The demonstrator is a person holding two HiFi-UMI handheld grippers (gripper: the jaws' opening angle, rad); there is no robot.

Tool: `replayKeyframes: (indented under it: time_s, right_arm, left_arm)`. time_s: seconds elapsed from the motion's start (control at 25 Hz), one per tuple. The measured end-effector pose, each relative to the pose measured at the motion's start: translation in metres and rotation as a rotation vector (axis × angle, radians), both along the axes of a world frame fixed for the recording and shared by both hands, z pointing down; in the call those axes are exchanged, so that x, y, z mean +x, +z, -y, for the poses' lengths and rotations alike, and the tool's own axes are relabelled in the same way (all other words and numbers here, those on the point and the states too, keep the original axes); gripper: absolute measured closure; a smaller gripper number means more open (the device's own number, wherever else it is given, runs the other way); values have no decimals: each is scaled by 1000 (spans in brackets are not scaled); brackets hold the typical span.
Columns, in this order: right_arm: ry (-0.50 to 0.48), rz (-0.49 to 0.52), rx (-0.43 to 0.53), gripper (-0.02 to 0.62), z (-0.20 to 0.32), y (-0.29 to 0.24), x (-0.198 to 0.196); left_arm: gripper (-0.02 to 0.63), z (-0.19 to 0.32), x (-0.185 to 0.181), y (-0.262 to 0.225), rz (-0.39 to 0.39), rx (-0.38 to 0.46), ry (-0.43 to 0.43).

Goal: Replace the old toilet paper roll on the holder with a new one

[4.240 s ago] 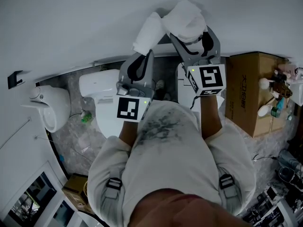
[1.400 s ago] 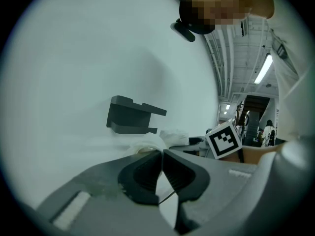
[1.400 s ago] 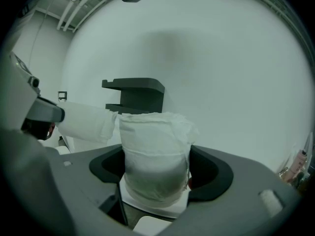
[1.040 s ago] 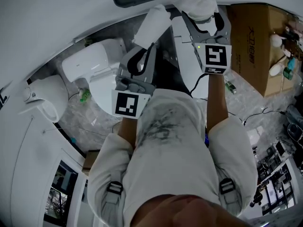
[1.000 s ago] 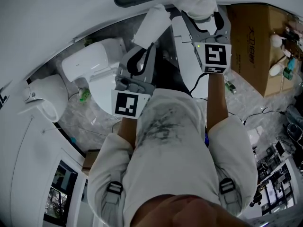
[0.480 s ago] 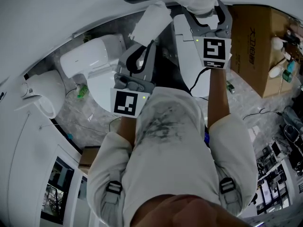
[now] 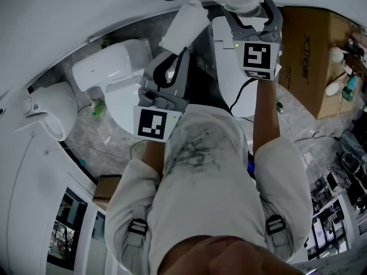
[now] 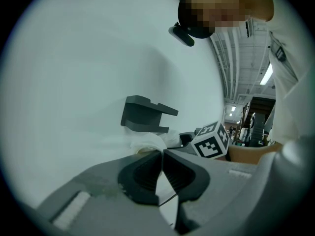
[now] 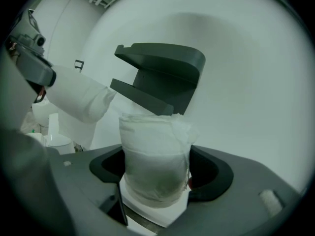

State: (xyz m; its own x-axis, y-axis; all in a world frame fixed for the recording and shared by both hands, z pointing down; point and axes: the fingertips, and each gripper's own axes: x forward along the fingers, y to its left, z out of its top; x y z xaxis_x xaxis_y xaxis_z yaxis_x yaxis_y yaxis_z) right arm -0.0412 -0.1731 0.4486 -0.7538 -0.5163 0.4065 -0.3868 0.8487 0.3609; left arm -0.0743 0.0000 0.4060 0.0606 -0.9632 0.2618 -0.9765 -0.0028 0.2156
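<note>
- Two grippers work just below the dark wall holder [image 9: 158, 75].
- Right gripper [image 9: 160, 170] clamps a crumpled toilet paper roll [image 9: 155, 141].
- Left gripper [image 8: 161, 156], jaws pinched nearly together, holds a smooth white roll [image 9: 78, 100] to its left.

The squashed roll [image 9: 155, 156] and the longer roll [image 9: 78, 100] are white, the holder [image 9: 160, 73] dark grey; the marker cube [image 7: 257, 59] bears black-and-white squares.

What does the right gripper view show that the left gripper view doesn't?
Right gripper view only: a full look at the paper roll clamped in the right gripper and at the second roll the left gripper carries. Left gripper view only: the right gripper's marker cube, a cardboard box, ceiling lights. Both: the dark holder on the white wall.
</note>
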Motion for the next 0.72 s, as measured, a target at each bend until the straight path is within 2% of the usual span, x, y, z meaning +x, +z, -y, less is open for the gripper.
replayKeyframes:
  time_s: [0.48, 0.72]
  right_arm:
    - [-20, -74, 101, 219, 1, -10, -4]
    - [-24, -154, 214, 221, 3, -18, -1]
  left_arm:
    - [591, -4, -5, 0, -9, 3, -8]
    - [591, -5, -7, -1, -11, 9, -7]
